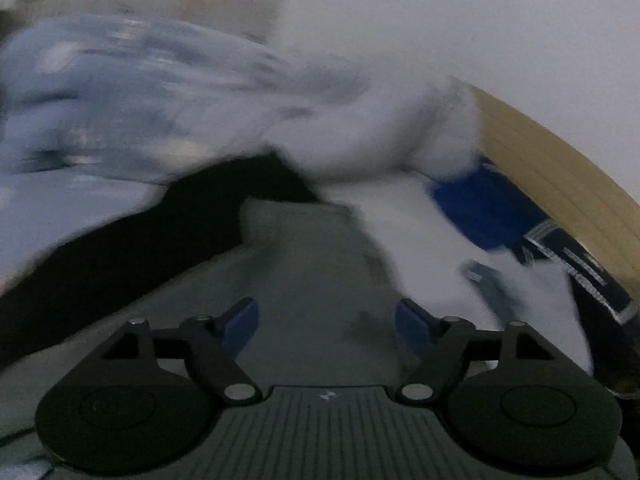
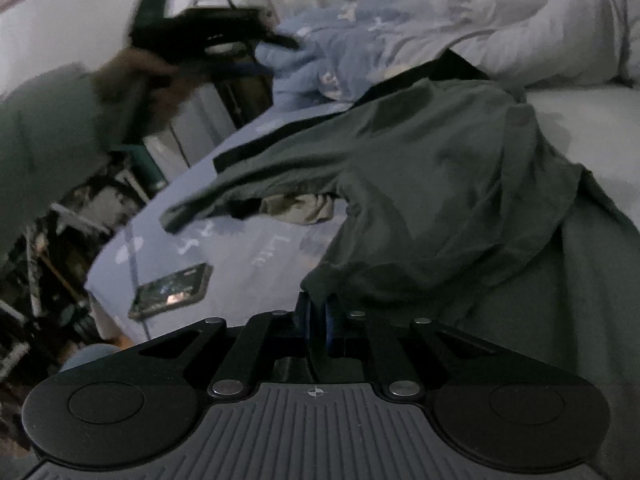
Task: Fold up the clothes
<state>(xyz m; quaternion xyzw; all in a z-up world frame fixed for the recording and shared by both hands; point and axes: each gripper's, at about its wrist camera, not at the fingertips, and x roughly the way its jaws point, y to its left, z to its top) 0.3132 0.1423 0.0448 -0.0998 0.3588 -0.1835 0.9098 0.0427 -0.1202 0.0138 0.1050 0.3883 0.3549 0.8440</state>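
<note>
At the far left of the right wrist view, the left hand-held gripper (image 2: 276, 54) hangs in the air above the bed's edge, carried by a person's hand (image 2: 148, 80) in a grey-green sleeve. Its own camera shows the blue pads (image 1: 240, 326) spread wide with nothing between them — released, so probably free to reach for another part of the cloth. The picture there is heavily blurred, and little more can be read from it than the dark green garment (image 1: 304, 272) lying below the jaws.

Next, on the light blue bedsheet (image 2: 240, 252), a phone (image 2: 170, 290) lies flat near the bed's edge, clear of the clothing. In the middle, the dark green garment (image 2: 420, 184) sprawls rumpled across the bed, one sleeve stretched toward the left, with a black garment (image 2: 440, 68) partly under it — not yet folded, by the look of it.

At the bottom centre, the right hand-held gripper (image 2: 316, 312) is clenched on an edge of the green garment, which bunches up between the pads — a pinch that would let the cloth be lifted or pulled straight. To the right and behind, a pale blue quilt (image 2: 400, 28) is heaped out of the way.
</note>
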